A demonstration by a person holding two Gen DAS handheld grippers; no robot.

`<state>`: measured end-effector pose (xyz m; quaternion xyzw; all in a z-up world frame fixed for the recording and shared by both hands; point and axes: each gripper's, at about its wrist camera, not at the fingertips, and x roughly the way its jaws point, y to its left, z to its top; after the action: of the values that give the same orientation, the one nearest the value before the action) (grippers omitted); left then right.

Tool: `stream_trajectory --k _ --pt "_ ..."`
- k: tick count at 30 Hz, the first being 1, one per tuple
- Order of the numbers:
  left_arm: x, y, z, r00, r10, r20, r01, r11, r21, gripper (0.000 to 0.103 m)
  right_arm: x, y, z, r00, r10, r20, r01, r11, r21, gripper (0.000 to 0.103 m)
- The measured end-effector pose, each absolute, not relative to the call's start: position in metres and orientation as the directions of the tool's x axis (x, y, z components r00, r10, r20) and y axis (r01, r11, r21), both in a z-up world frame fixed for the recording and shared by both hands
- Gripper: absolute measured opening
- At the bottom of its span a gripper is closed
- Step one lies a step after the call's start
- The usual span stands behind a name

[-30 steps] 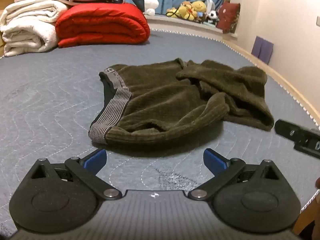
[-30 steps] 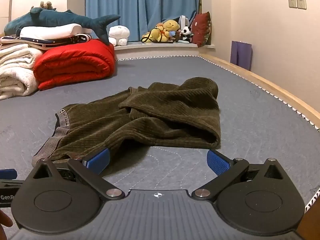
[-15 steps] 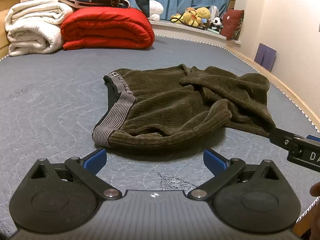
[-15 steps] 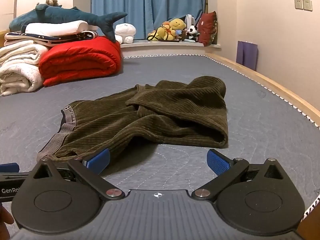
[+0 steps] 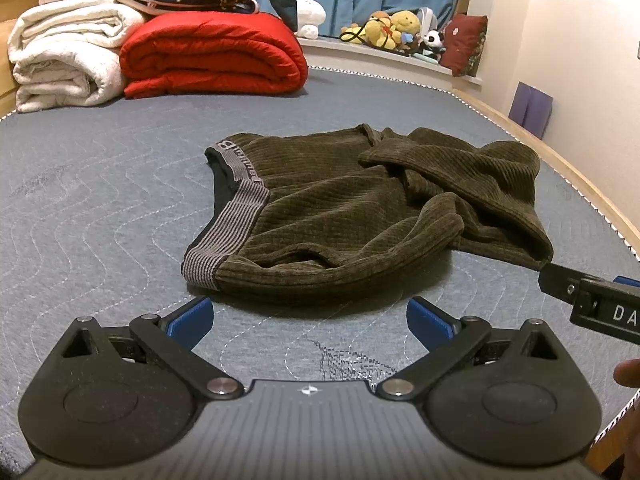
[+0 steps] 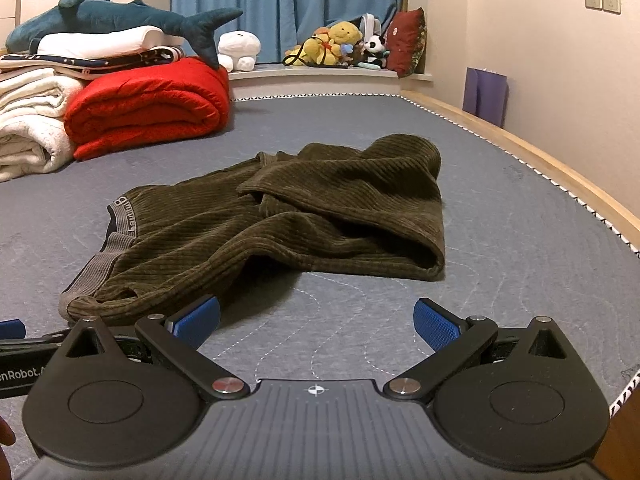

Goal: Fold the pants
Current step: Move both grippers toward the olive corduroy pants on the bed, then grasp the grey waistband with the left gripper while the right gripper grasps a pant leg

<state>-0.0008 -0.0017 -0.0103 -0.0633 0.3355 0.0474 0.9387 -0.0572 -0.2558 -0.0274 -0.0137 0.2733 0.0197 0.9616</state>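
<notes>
Both hand-held grippers, left (image 5: 308, 320) and right (image 6: 316, 320), have neared the pants (image 5: 360, 216), jaws apart.

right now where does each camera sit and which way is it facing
Left wrist: on the left gripper, low over the mattress, facing the pants waistband side; own open blue fingers show, the right gripper at right edge.
Right wrist: on the right gripper, facing the pants' folded legs; open fingers show, the left gripper at left edge.
Shared: pants, red quilt, plush shark.
</notes>
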Motion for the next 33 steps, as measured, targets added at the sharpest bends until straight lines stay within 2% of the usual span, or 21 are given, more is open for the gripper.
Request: stream_trajectory --k 18,27,28,30,32,33 --pt "-0.001 -0.002 -0.010 0.769 0.053 -0.637 -0.143 0.986 -0.090 0.103 -0.058 -0.256 -0.028 0.847 0.032 -0.530 -0.053 0.998 -0.026 0.102" --pt "-0.003 -0.001 -0.009 0.779 0.009 -0.627 -0.104 0.988 -0.115 0.103 -0.059 -0.255 -0.028 0.851 0.040 -0.523 -0.062 0.998 -0.025 0.102" --pt "-0.003 0.002 -0.007 0.785 -0.012 -0.620 -0.085 0.988 -0.126 0.101 -0.059 -0.254 -0.027 0.853 0.042 -0.521 -0.065 0.998 -0.025 0.102" --pt "0.005 0.010 0.000 0.767 -0.075 -0.637 -0.040 0.986 -0.164 0.088 -0.060 -0.254 -0.026 0.858 0.052 -0.511 -0.072 0.997 -0.019 0.096" --pt "0.024 0.028 0.009 0.710 -0.145 -0.689 -0.036 0.970 -0.241 0.053 -0.061 -0.256 -0.024 0.861 0.070 -0.504 -0.079 0.997 0.002 0.084" --pt "0.035 0.038 0.015 0.691 -0.180 -0.701 -0.031 0.960 -0.277 0.045 -0.061 -0.257 -0.022 0.860 0.087 -0.503 -0.085 0.996 0.028 0.081"
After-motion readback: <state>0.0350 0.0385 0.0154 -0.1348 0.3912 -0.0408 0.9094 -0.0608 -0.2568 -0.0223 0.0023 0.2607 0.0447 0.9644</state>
